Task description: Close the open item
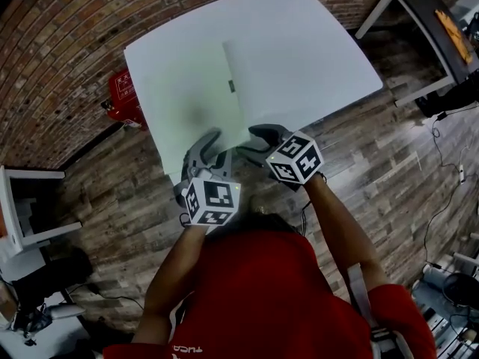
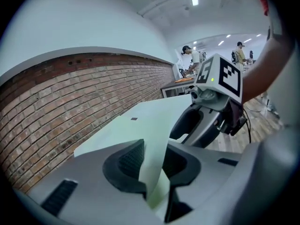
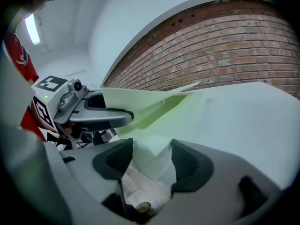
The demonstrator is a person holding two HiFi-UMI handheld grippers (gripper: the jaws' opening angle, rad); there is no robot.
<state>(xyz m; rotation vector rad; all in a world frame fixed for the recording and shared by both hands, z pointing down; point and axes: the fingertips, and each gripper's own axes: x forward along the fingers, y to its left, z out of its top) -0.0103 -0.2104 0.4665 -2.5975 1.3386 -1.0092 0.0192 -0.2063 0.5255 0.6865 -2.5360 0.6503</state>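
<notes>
A large pale green folder (image 1: 299, 58) lies on the white table (image 1: 176, 88), reaching its near edge. In the right gripper view its upper cover (image 3: 140, 102) is lifted a little off the lower sheet, with a green gap between them. My left gripper (image 1: 213, 142) is at the near edge, and its pads press on that cover's edge (image 2: 152, 172), though the jaws are easing apart. My right gripper (image 1: 258, 137) is close beside it. Its jaws (image 3: 152, 161) stand apart around a hanging corner of the folder (image 3: 150, 158), not pressing it.
A brick wall (image 1: 67, 43) runs behind the table. A red box (image 1: 122, 96) sits on the wood floor by the table's left side. A white chair (image 1: 22, 208) is at the left, a dark table (image 1: 430, 21) at the upper right, cables (image 1: 445, 155) at the right. People (image 2: 192, 60) work far off.
</notes>
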